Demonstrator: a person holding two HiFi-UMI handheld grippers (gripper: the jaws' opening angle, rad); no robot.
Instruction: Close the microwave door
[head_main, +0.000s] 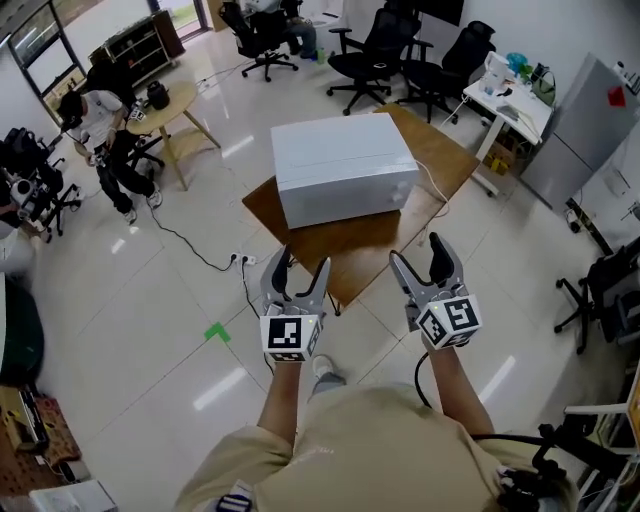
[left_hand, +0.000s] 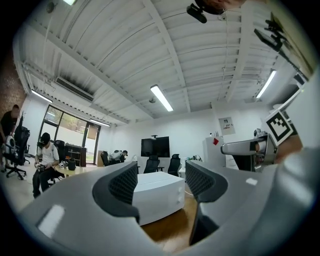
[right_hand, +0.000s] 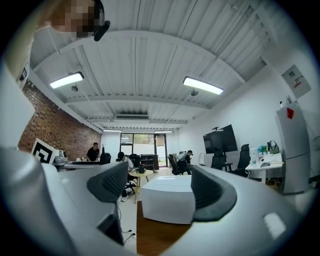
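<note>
A white box-shaped microwave (head_main: 345, 170) with a smooth, flat top sits on a brown wooden table (head_main: 350, 248) in the upper middle of the head view. All its visible faces are plain white, and no panel stands out from the box. Its long axis runs across the frame, rising slightly toward the right. One long face turns toward the lower edge of the frame, but I cannot tell which face carries the door.

Below it, the left gripper (head_main: 300, 262) and the right gripper (head_main: 418, 250) both point up-frame at it. Each has its jaws moderately apart with nothing between them, short of the table's near edge.
</note>
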